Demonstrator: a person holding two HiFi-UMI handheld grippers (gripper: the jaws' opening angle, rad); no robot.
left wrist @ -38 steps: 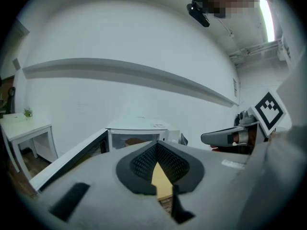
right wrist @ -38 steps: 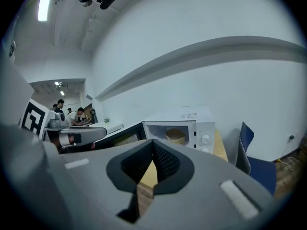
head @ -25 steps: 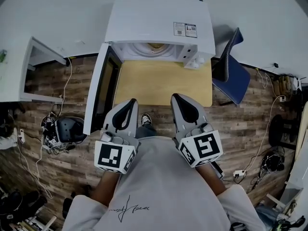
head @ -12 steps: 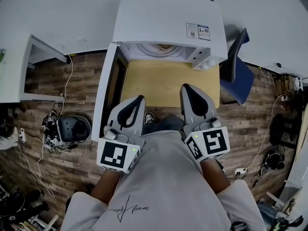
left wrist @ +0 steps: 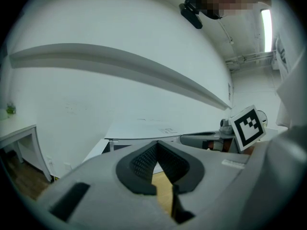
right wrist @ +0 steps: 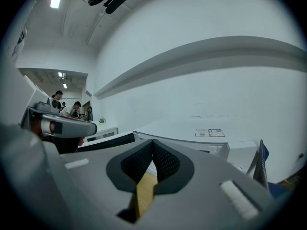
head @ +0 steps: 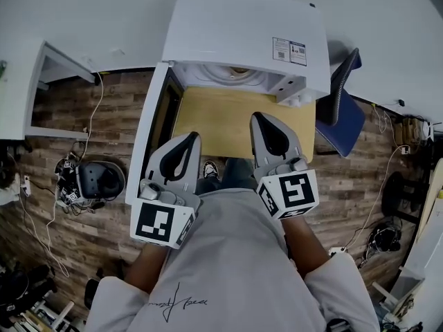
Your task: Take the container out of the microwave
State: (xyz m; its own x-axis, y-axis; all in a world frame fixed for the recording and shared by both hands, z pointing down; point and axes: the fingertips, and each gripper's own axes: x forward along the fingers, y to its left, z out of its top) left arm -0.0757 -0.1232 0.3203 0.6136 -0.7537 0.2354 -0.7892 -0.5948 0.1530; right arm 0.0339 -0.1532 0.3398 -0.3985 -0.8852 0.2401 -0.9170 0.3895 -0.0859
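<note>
While the microwave door (head: 147, 140) stands open leftward, left tongs (head: 192, 139) and right tongs (head: 259, 119) hover closed, empty, above the table (head: 225, 113).

Legible markings: none
Two adjacent labels (head: 289, 50) on top of the microwave (head: 228, 26) carried print too small to read.

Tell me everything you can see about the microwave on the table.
The microwave is a white box, seen from above, standing at the far edge of a light wooden table. Its door hangs swung open to the left. A printed label sits on top. The white cavity shows a small tan thing inside.
</note>
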